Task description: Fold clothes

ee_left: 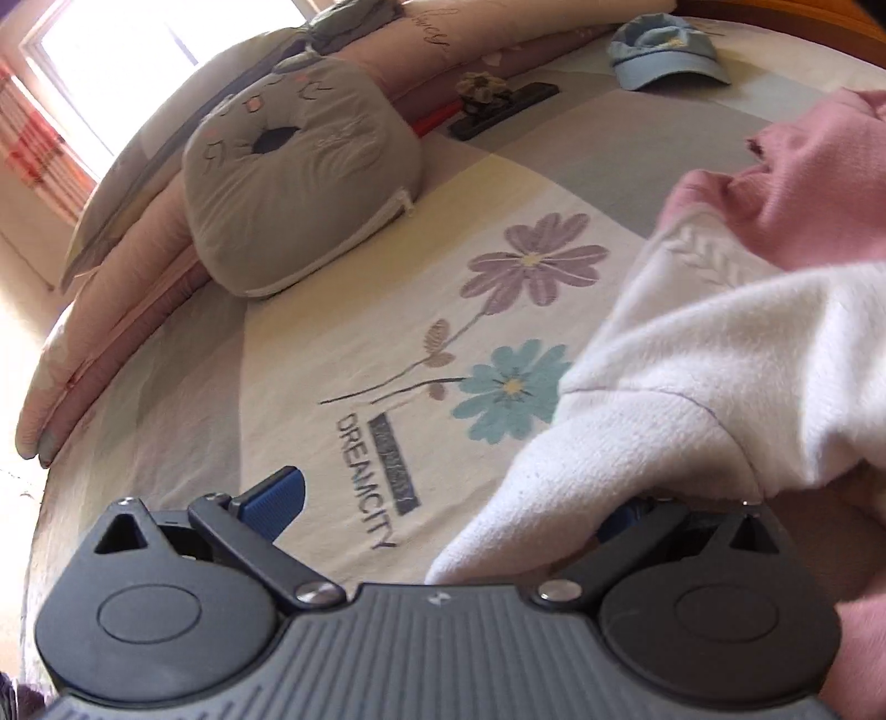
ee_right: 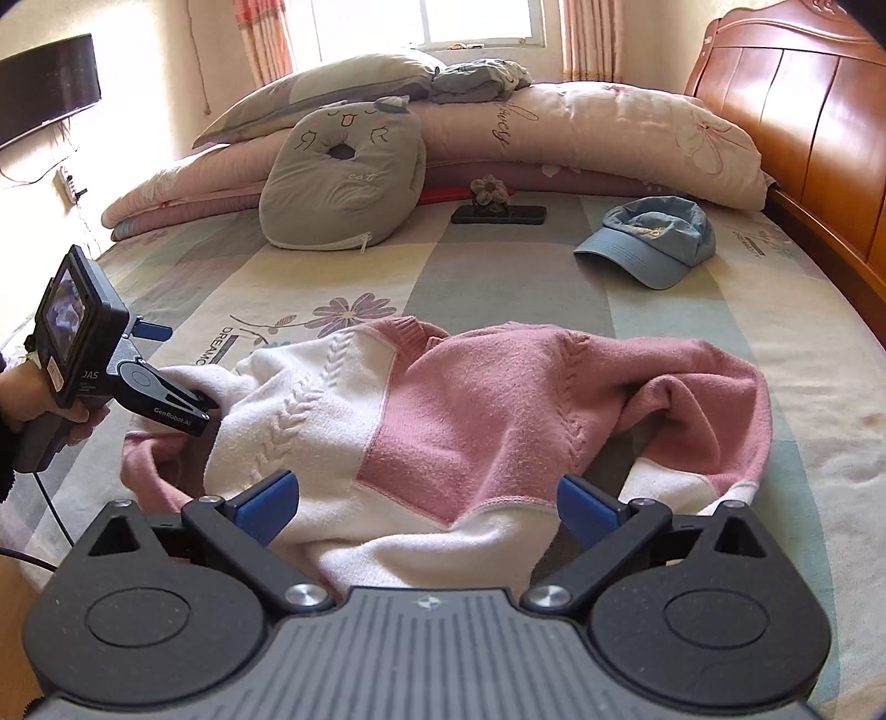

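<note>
Pink-and-white knit sweater lying crumpled on the bed sheet, near edge of the bed, white cable-knit part toward the left, pink part spread to the right with a sleeve curled over on the right side. Right gripper above the sweater's near hem, blue pads spread wide to either side of the white-pink fabric, nothing pinched, pads not pressing on cloth. Left gripper at the sweater's left edge, seen from the right wrist view held in a hand, tips pushed into the white fabric fold. In the left wrist view, left pad standing well out and bare, right pad mostly buried under white knit draped over it; spread wide, fabric lying over one finger but not clamped between both. Grey cat-face cushion further back on the sheet, leaning on the rolled pink quilt. Blue cap on the right part of the bed, well apart from the sweater. Dark phone flat between cushion and cap, small flower-shaped item just behind it. Wooden headboard at right, window behind the pillows.
</note>
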A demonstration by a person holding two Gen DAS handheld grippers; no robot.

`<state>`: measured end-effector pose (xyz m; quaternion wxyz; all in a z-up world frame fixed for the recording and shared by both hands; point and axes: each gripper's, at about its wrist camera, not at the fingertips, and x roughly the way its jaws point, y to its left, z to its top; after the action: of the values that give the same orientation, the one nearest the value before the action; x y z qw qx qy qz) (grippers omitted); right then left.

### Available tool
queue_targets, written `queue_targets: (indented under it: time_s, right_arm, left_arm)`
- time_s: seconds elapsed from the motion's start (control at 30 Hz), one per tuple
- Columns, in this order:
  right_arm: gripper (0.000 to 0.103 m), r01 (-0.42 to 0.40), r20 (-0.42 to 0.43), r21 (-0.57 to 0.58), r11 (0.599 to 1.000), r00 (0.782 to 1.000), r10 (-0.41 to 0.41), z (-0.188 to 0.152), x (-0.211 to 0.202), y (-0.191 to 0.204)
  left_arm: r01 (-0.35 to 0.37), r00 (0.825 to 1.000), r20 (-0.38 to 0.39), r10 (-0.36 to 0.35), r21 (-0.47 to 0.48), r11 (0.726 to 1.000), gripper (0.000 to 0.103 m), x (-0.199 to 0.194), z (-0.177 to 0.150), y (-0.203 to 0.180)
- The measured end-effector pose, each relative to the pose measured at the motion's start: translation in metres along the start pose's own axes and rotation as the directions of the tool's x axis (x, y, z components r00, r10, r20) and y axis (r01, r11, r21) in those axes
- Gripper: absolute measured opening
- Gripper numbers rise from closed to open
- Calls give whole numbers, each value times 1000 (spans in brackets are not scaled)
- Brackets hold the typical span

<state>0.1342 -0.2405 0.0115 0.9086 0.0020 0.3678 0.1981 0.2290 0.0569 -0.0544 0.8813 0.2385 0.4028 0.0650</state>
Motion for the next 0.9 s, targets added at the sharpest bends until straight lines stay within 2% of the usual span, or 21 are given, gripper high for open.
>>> queue_targets:
  time_s: [0.13, 0.2, 0.37, 0.57, 0.67, 0.9]
  right_arm:
    - [102, 5, 6, 31, 1000, 1000, -6, 0, 2, -6]
    - [102, 8, 7, 42, 999, 1000, -9, -1, 3, -7]
    - [102, 14, -1, 75, 997, 1000, -14, -7, 6, -11]
    - [102, 39, -12, 96, 995, 999, -38, -13, 9, -14]
    - [102, 40, -19, 106, 994, 999, -38, -17, 14, -14]
    - [102, 23, -48, 122, 992, 999, -17, -23, 25, -10]
  left_arm:
    - [-44, 999, -5, 43, -70, 997, 103, 14, 9, 34]
    - [-81, 997, -10, 80, -79, 994, 103, 21, 14, 45]
    - [-115, 993, -20, 114, -88, 989, 103, 38, 27, 71]
    - [-214, 976, -75, 206, -126, 969, 103, 60, 37, 102]
    - [-174, 982, -101, 160, -144, 974, 103, 62, 31, 104]
    - [-28, 998, -67, 22, -85, 996, 102, 30, 17, 77]
